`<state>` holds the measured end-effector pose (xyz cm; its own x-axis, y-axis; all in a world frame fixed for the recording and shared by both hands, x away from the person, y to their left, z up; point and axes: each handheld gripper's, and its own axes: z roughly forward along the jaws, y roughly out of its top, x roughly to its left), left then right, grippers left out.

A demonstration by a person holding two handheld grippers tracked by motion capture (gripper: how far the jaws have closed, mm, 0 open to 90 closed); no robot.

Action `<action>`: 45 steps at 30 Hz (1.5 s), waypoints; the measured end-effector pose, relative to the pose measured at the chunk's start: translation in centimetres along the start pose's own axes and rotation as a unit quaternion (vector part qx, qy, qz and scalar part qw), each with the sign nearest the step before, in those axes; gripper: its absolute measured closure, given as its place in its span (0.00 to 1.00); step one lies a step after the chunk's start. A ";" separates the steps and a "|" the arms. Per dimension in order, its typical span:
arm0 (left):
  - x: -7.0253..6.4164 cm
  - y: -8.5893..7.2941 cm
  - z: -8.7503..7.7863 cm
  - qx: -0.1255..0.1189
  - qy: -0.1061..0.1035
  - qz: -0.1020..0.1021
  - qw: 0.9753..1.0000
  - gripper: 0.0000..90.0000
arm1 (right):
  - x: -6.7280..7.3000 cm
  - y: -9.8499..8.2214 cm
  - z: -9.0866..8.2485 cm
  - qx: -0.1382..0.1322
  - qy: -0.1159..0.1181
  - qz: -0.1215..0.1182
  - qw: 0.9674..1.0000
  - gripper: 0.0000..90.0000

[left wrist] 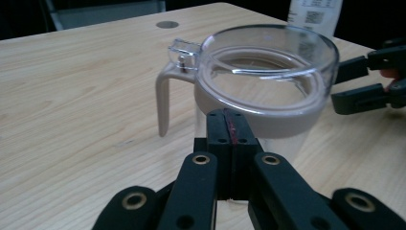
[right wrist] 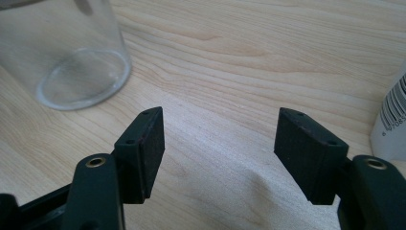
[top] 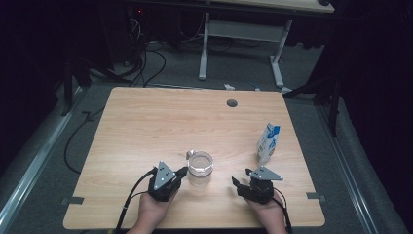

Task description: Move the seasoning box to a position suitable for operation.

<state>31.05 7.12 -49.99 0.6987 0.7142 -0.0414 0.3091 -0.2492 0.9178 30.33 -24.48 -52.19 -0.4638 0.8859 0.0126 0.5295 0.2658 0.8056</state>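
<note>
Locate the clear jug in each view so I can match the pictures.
High view: clear jug at near centre of the table, between the left gripper and right gripper.
Left gripper view: upper centre-right, just beyond the shut jaws.
Right gripper view: upper left corner.
Shared landmark: milk carton.

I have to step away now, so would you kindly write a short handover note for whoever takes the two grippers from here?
Left gripper: jaws shut with nothing between them, tip right at the near side of the clear jug; whether it touches is unclear.
Right gripper: jaws open, empty, on the jug's right, apart from it.
Things: the jug stands upright near the table's front middle, looks empty, handle on its far left side. The milk carton stands upright to its right, further back.
Done: nothing gripped yet.
Left: probably fetch the carton with the right gripper and steady the jug.
</note>
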 end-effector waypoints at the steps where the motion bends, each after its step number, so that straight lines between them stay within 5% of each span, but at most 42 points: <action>1: -0.3 0.0 0.1 0.002 -0.003 0.002 1.000 1.00 | 0.0 0.0 0.0 0.000 0.001 0.002 1.000 0.39; 17: -2.9 0.2 1.3 0.008 -0.041 0.024 0.999 1.00 | -0.2 0.0 -0.2 -0.004 0.000 0.005 1.000 0.39; 22: -2.2 0.3 0.7 0.002 -0.032 0.018 0.999 0.97 | -0.2 -0.1 -0.2 -0.004 -0.001 0.005 1.000 0.39; 29: 0.7 1.1 -0.1 0.011 -0.007 -0.009 1.000 0.83 | -0.1 0.0 -0.3 -0.008 0.005 0.001 1.000 0.41; 40: 2.6 1.0 -0.8 0.010 0.017 -0.011 1.000 0.64 | -0.2 0.0 -0.4 -0.012 0.002 -0.003 1.000 0.43; 42: 2.7 1.2 -0.6 0.011 0.050 -0.001 0.999 0.64 | -0.3 0.0 -0.5 -0.016 0.000 -0.005 1.000 0.45; 45: 2.9 1.6 -0.4 0.012 0.043 -0.006 0.999 0.63 | -0.5 0.0 -0.5 -0.013 -0.002 -0.004 1.000 0.44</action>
<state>33.30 9.06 -48.47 0.6368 0.7708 -0.0178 0.3333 -0.2543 0.9079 30.17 -25.09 -51.93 -0.4649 0.8854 0.0045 0.5082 0.2627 0.8202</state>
